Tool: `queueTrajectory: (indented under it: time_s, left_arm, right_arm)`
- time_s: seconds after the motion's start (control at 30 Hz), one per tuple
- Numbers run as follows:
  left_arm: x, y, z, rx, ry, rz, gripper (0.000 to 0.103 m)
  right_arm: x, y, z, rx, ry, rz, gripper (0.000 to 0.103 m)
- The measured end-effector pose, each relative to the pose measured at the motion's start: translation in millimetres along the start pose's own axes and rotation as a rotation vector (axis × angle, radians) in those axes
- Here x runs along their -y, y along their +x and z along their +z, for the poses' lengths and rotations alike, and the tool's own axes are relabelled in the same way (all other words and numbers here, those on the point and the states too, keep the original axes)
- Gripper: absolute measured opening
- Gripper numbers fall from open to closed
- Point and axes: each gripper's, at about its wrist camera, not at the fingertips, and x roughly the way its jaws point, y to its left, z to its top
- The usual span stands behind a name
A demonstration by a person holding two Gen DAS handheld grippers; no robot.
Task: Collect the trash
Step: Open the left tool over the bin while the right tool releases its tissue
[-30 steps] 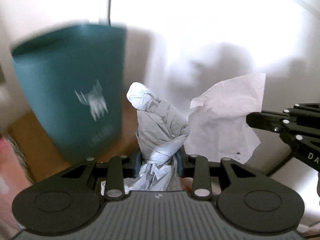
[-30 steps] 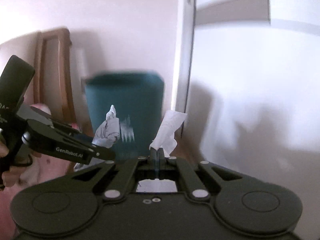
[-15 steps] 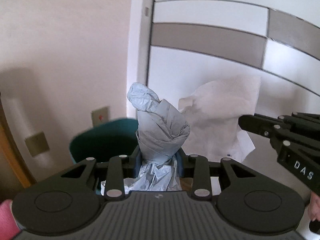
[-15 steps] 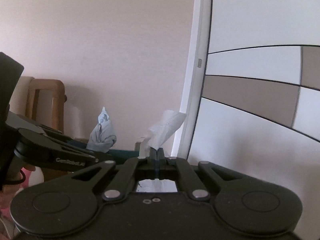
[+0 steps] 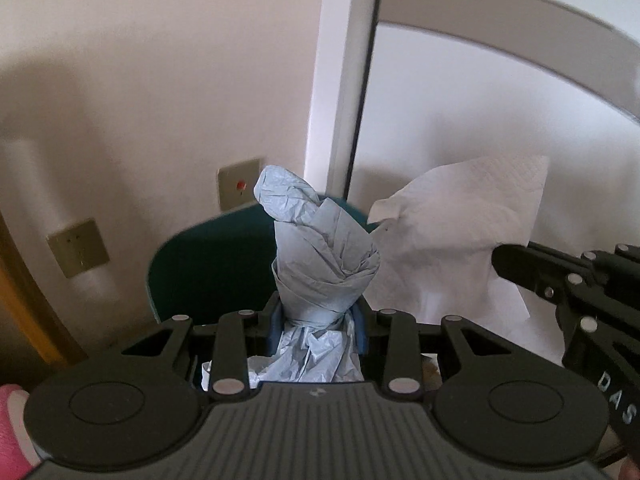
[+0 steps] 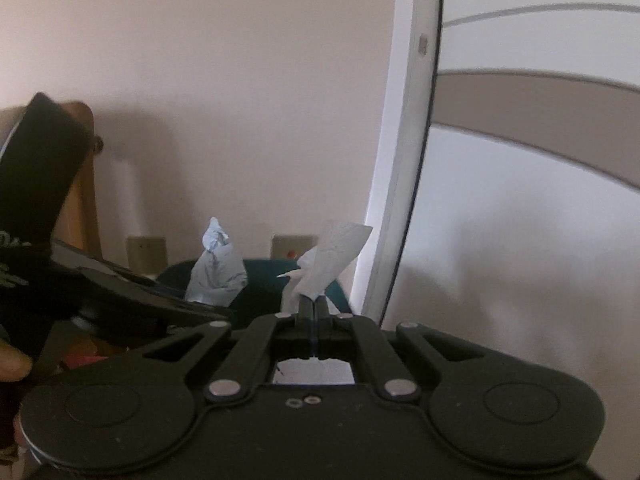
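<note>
Background: a cream wall (image 5: 160, 80) meets a white door frame (image 5: 340, 80) and a white panelled door (image 5: 480, 120) crossed by a grey-brown band. Two beige wall plates (image 5: 78, 248) sit low on the wall, one bearing a red dot. A wooden chair frame (image 6: 86, 184) stands at the far left of the right wrist view.

A teal trash bin (image 5: 216, 264) stands against the wall below the plates, its rim facing both cameras; its inside cannot be seen.

Left hand-held gripper (image 5: 318, 316): jaws closed partway onto a twisted wad of blue-grey paper (image 5: 324, 256), which rises upright from between them, in front of the bin. In the right wrist view the same wad (image 6: 218, 270) shows at left, over the bin (image 6: 260, 284).

Right hand-held gripper (image 6: 316, 306): jaws pressed nearly together, pinching a white paper napkin (image 6: 332, 258) by its lower edge. The napkin stands up in front of the bin's right side. From the left wrist view it (image 5: 460, 232) hangs just beside the blue-grey wad, to its right; contact between them cannot be determined.
</note>
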Motion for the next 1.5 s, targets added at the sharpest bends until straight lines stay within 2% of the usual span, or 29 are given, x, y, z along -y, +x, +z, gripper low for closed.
queueTrajectory:
  time_s: [0.07, 0.27, 0.3, 0.43, 0.5, 0.53, 0.57, 0.63, 0.77, 0.9, 1.13, 1.23, 1.5]
  left_arm:
    - [-10.8, 10.6, -2.9, -0.033, -0.023, 0.0, 0.033]
    - [-9.4, 40.8, -10.6, -0.11, -0.025, 0.002, 0.034]
    - [-6.4, 45.0, -9.1, -0.113, -0.025, 0.001, 0.034]
    - [-15.3, 47.1, -17.1, -0.141, -0.04, 0.01, 0.035]
    - [-17.4, 50.3, -16.9, -0.149, -0.05, 0.011, 0.039]
    - [-18.8, 50.2, -19.1, -0.15, -0.054, 0.006, 0.045]
    - [-19.9, 48.5, -20.3, -0.149, -0.059, 0.002, 0.053]
    - [-19.5, 43.3, -23.6, -0.135, -0.058, 0.007, 0.061]
    - [-16.8, 32.9, -26.1, -0.118, -0.053, -0.001, 0.064]
    - [-10.6, 19.7, -27.2, -0.099, -0.045, -0.024, 0.067]
    - [16.4, -18.8, -38.2, -0.059, 0.033, -0.043, 0.071]
    - [28.5, -34.6, -45.2, -0.05, 0.058, -0.06, 0.076]
    - [59.0, -68.2, -70.9, -0.028, 0.112, -0.124, 0.08]
  right_arm:
    - [-3.4, 12.2, -4.0, -0.031, -0.01, 0.001, 0.0]
    - [-11.2, 30.0, -12.8, -0.1, -0.034, 0.002, 0.002]
    - [-12.2, 31.6, -13.4, -0.109, -0.04, -0.001, 0.007]
    - [-13.3, 38.7, -10.3, -0.127, -0.041, -0.002, 0.01]
    - [-9.5, 37.0, -10.2, -0.134, -0.019, 0.003, 0.011]
    - [-8.2, 36.7, -8.9, -0.133, -0.015, 0.002, 0.012]
    - [-8.0, 33.5, -8.4, -0.129, -0.013, 0.002, 0.013]
    - [-2.8, 31.9, -6.9, -0.126, -0.005, 0.005, 0.017]
    - [3.4, 15.0, -7.6, -0.111, 0.018, 0.005, 0.027]
    - [9.2, -4.2, -11.8, -0.099, 0.038, 0.001, 0.03]
    - [18.9, -42.3, -24.6, -0.073, 0.082, 0.011, 0.038]
    - [24.0, -62.6, -33.6, -0.064, 0.099, 0.013, 0.04]
    - [39.6, -104.4, -61.4, -0.064, 0.155, 0.035, 0.045]
